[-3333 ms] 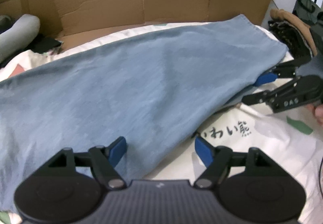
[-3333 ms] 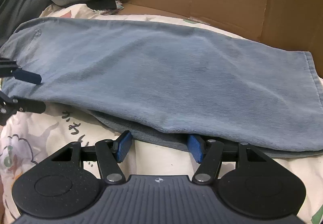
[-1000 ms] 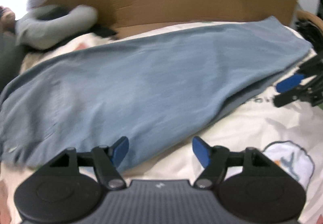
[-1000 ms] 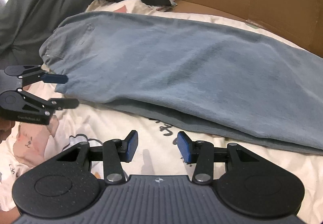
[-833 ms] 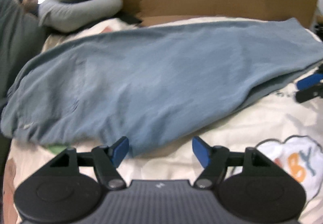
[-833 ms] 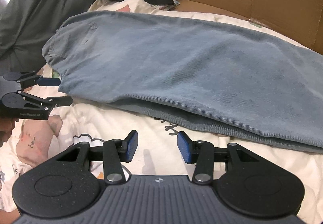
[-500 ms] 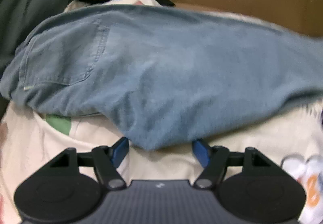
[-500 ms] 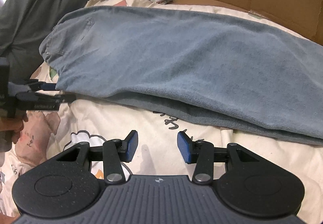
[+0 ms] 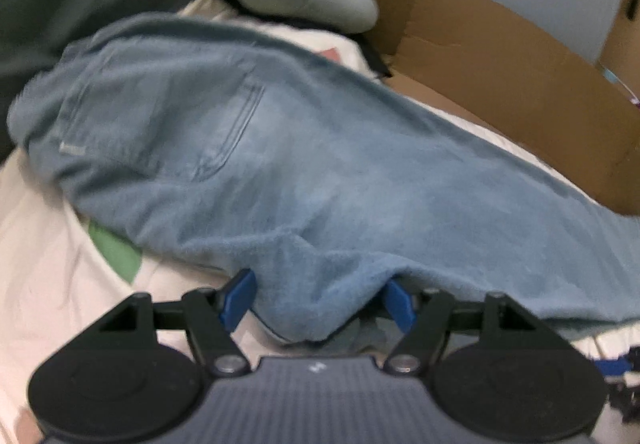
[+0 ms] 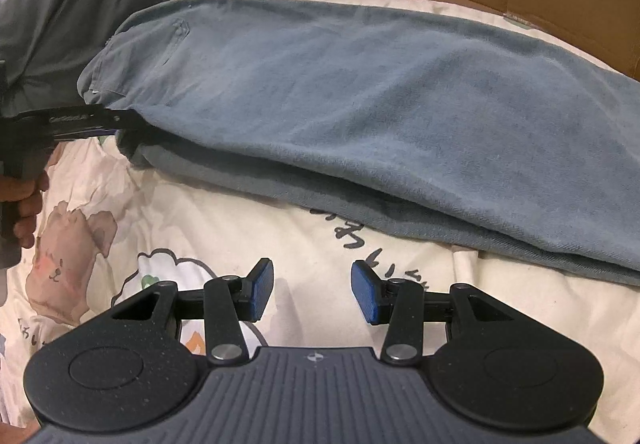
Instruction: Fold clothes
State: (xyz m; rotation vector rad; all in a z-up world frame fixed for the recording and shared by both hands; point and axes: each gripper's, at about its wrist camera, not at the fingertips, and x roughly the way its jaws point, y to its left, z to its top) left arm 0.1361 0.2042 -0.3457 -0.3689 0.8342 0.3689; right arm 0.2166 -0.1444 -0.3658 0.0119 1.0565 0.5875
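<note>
We brought our left gripper (image 9: 318, 298) round to the seat end of the faded blue denim jeans (image 10: 360, 100).

A second earlier it had hung over the near edge further along the leg; now its blue pads straddled a bunched fold by the back pocket, the jaws wide and not yet pinching. Our right gripper (image 10: 312, 292) had stayed put, half open and empty over the cream cartoon-print bedsheet (image 10: 200, 212). The jeans lay doubled lengthwise across the sheet, so we judged the crosswise fold was next.
</note>
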